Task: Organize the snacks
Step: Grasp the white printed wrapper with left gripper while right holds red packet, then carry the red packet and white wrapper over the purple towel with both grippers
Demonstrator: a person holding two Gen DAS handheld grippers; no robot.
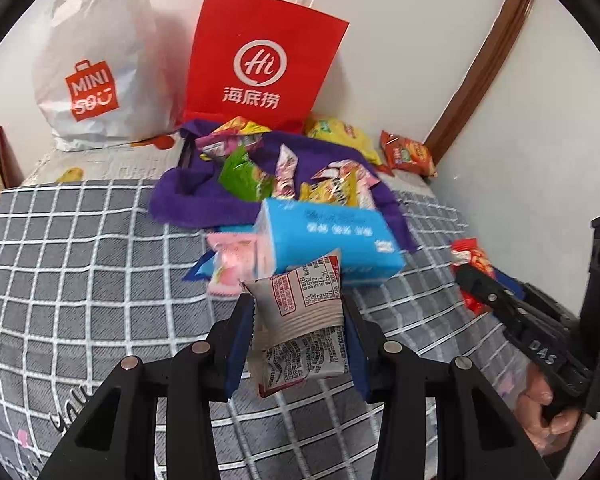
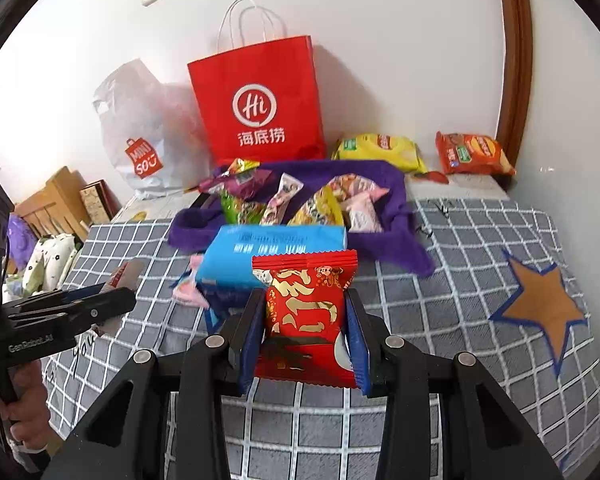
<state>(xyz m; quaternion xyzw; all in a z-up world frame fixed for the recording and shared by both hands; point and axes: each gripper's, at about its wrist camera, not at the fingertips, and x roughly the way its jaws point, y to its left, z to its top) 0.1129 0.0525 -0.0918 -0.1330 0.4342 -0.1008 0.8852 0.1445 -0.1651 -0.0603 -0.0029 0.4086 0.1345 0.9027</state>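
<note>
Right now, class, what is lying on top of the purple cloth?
On the purple cloth lie several small snack packets: green, pink, yellow. The blue box covers its near edge; anything beneath stays hidden.

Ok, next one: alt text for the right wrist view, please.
The right gripper holds a red snack packet with gold lettering between its fingers, above a grey checked bedcover. Beyond lie a blue tissue pack, a purple cloth piled with snacks and a red paper bag against the wall. The left gripper enters at left, holding a silver packet.
</note>
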